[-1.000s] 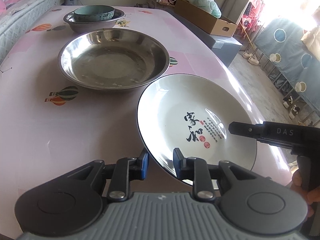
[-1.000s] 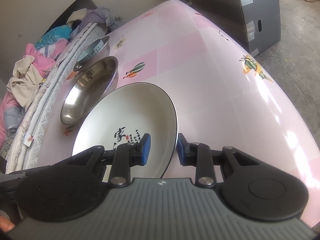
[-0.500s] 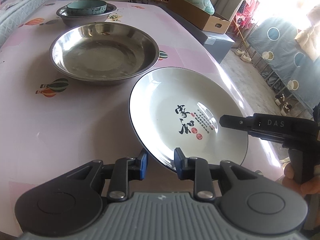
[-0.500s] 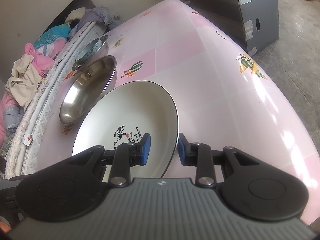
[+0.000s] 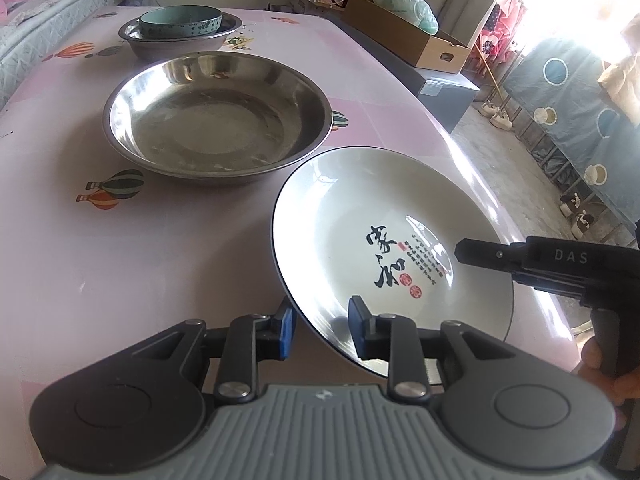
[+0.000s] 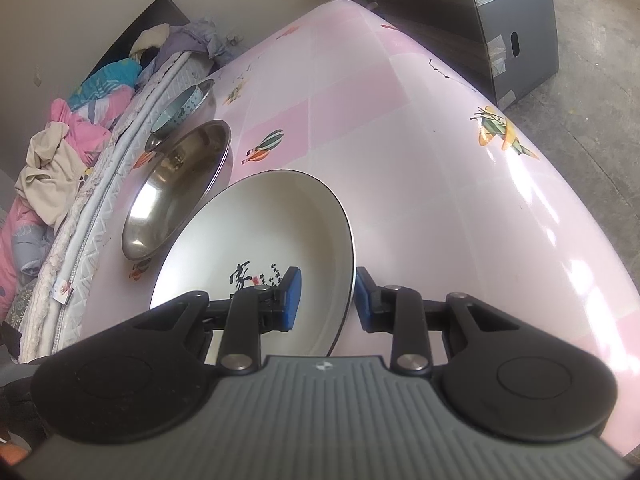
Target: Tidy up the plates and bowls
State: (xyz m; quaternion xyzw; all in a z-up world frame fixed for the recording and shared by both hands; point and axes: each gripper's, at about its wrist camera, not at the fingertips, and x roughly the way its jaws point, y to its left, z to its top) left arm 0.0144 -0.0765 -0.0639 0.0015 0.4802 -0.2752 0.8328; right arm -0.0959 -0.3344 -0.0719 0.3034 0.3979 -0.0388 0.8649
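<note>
pink table [image 5: 160, 260] with balloon prints, the white plate [image 5: 360, 216] is the landmark. far left of the plate in the left wrist view, a mattress edge [image 5: 40, 32] runs along the table. left and beyond the plate sits a large steel basin [image 5: 216, 116], empty, its near rim close to the plate's far rim but whether they touch is unclear. beyond the basin a smaller steel bowl [image 5: 180, 40] holds a teal ceramic bowl [image 5: 180, 20] nested inside.

the plate itself is white with a dark rim line and black calligraphy plus red seals at its centre, tilted, its left side raised. at the plate's near-left edge the left gripper [image 5: 320, 326] straddles the rim, one blue pad under the outside, the other finger on the inside face; jaws narrow and clamped on the plate. on the plate's right side the right gripper [image 6: 326, 296] also straddles the rim, one blue pad inside over the calligraphy, one outside, gripping it. a hand [image 5: 604, 372] holds that tool's handle. right and beyond the plate, a cardboard box [image 5: 408, 40] rests on a grey cabinet [image 5: 448, 96].
</note>
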